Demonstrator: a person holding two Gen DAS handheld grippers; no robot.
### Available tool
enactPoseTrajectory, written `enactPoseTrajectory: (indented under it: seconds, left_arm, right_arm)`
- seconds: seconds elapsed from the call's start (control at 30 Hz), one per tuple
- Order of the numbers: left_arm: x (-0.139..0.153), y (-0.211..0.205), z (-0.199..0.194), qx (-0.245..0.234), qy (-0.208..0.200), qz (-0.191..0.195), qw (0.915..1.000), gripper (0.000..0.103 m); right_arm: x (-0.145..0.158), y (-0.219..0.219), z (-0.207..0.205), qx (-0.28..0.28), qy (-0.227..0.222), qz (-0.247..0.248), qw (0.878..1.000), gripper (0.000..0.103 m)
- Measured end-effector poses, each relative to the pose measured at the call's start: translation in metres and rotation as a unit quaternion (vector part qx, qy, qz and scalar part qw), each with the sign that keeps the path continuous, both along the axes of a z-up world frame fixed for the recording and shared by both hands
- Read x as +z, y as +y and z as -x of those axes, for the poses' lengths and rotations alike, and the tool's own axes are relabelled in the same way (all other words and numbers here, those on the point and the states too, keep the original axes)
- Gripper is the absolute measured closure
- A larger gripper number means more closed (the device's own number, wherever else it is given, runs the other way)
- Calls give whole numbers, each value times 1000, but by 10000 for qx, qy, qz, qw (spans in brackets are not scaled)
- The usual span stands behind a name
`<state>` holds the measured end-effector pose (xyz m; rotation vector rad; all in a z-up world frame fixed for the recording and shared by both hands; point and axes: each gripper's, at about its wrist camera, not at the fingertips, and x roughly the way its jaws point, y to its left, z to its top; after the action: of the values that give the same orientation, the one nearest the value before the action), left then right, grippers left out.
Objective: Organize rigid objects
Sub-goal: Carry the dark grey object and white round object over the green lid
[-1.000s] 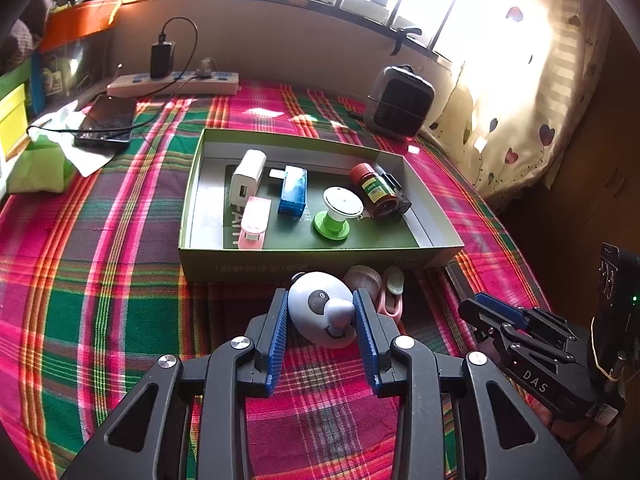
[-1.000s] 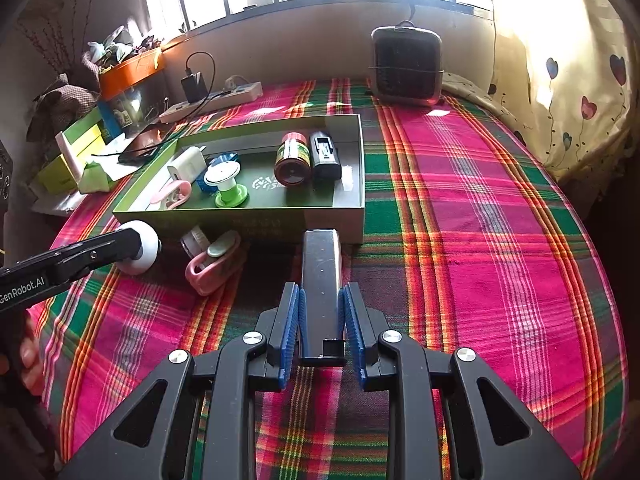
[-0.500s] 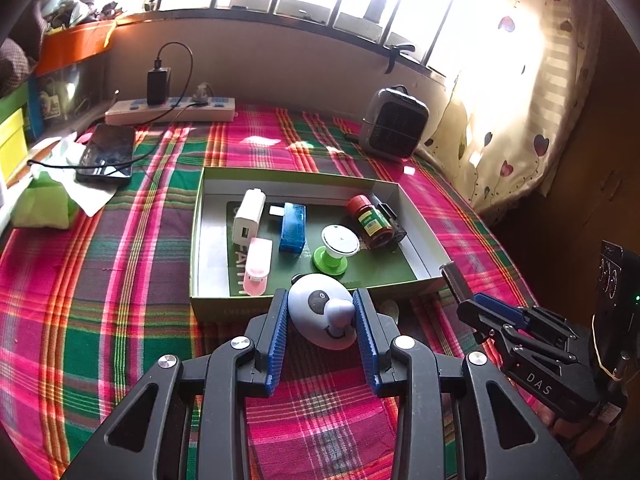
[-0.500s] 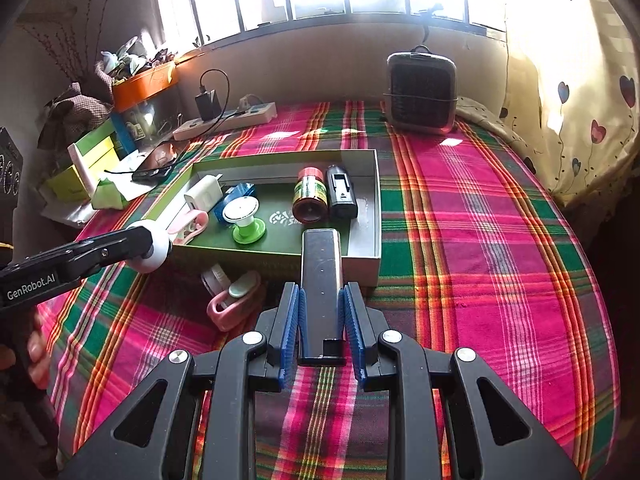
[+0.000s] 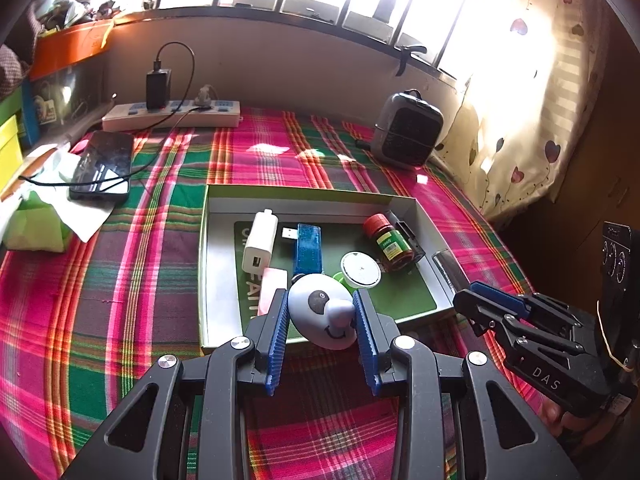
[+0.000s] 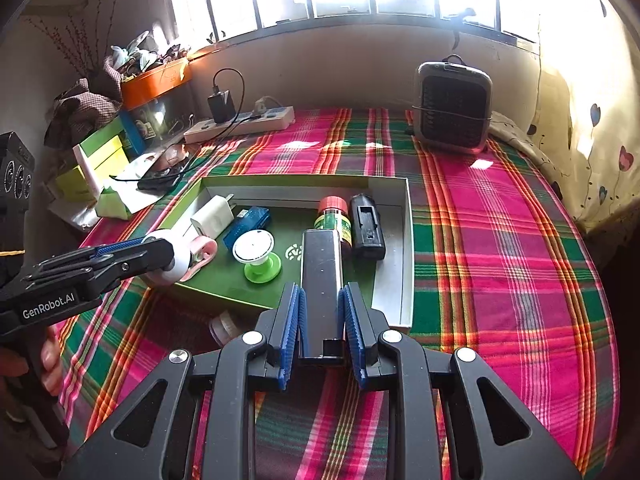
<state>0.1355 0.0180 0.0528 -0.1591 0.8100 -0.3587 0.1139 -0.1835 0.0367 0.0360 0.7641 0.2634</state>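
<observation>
My left gripper (image 5: 320, 316) is shut on a round white panda-face toy (image 5: 322, 312), held above the near edge of the green tray (image 5: 304, 192). My right gripper (image 6: 322, 312) is shut on a dark flat rectangular bar (image 6: 322, 280), its far end over the tray's (image 6: 406, 248) near right part. In the tray lie a white charger (image 5: 260, 242), a blue USB stick (image 5: 308, 248), a pink item (image 5: 272, 288), a green-and-white spool (image 5: 360, 270), a red-capped bottle (image 5: 388, 240) and a black block (image 6: 366, 226).
A small heater (image 6: 452, 106) stands at the back right. A power strip (image 5: 172, 116) with a black adapter lies by the wall, a phone (image 5: 104, 166) and boxes at the left. A round item (image 6: 222, 326) lies on the plaid cloth before the tray.
Both grippers have risen and moved forward with their loads; the panda toy and the dark bar now hang over the tray's near edge instead of in front of it.
</observation>
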Motion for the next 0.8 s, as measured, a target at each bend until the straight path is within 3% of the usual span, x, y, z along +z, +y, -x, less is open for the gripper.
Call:
enactPoseTrajectory:
  seconds: [0.8]
  left_arm:
    - [-17,-16,-30,-89,270,-190,9994,72]
  right_arm:
    - [-21,9,-54,790,743,-282,9937,79]
